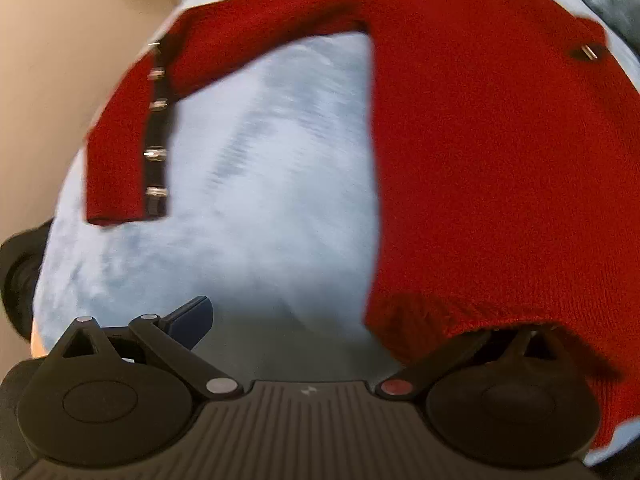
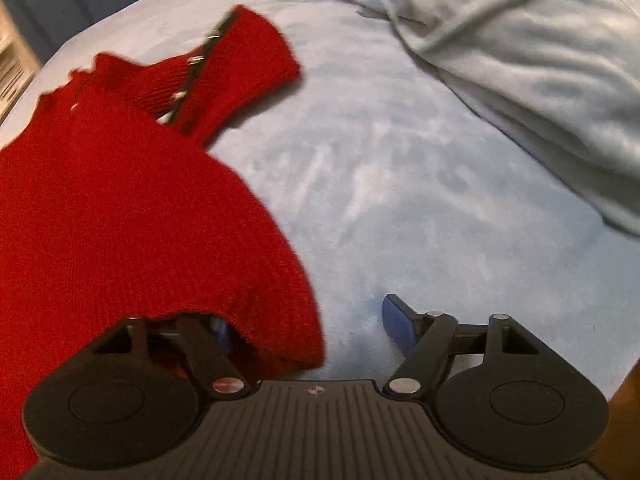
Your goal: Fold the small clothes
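Red knit sweater point(image 1: 480, 160) is lying spread on a pale blue fuzzy blanket point(image 1: 272, 200) covering the bed. In the left wrist view, one sleeve point(image 1: 132, 136) is stretching out to the left, with a dark strip of metal buttons point(image 1: 157, 152) running along its cuff. The ribbed hem point(image 1: 432, 320) is sitting at the near edge, right over the left hand-held gripper point(image 1: 344, 316). That gripper is standing wide: the left blue-padded finger point(image 1: 192, 312) is bare over the blanket, while the other finger is hidden under the hem, so whether it is touching fabric is unclear.

In the right wrist view, the sweater point(image 2: 120, 220) is filling the left side, its other buttoned sleeve point(image 2: 244, 68) bunching up toward the far end. The right hand-held gripper point(image 2: 312, 320) is also spread wide; its right blue finger point(image 2: 400, 320) is clear over the blanket point(image 2: 400, 180), the left finger is tucked under the hem corner point(image 2: 280, 320). A rumpled grey-blue cover point(image 2: 520, 60) is lying at upper right, apart from the sweater. Both views are slightly motion-blurred.
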`<action>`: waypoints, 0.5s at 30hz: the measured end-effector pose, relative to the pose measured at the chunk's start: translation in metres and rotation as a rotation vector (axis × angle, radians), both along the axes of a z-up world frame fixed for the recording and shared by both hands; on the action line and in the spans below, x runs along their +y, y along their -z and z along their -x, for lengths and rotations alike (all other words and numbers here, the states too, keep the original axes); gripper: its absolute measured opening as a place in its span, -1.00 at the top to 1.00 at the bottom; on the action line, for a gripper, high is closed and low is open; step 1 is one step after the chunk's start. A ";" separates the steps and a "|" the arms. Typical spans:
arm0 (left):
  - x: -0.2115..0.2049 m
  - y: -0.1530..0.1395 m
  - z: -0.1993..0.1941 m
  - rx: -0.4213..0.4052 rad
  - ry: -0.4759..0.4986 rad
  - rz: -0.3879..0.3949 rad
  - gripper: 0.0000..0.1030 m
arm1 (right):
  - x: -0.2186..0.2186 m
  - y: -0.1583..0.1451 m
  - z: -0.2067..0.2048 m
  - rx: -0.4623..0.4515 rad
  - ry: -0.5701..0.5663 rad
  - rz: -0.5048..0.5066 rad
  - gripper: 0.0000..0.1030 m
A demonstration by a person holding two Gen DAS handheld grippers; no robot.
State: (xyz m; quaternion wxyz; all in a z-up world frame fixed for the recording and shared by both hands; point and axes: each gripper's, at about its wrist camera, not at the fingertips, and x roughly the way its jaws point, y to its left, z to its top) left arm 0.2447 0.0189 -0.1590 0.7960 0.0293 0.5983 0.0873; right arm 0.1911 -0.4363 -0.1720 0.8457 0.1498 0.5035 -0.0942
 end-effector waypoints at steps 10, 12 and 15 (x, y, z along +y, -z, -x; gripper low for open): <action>-0.005 -0.033 0.028 -0.106 0.209 0.105 0.91 | 0.035 -0.069 0.023 -0.109 -0.114 0.092 0.72; 0.008 -0.053 0.038 -0.165 0.226 0.086 0.91 | 0.043 -0.093 0.033 -0.156 -0.142 0.109 0.73; 0.029 -0.083 0.053 -0.251 0.240 0.020 0.91 | 0.057 -0.120 0.050 -0.197 -0.204 0.123 0.73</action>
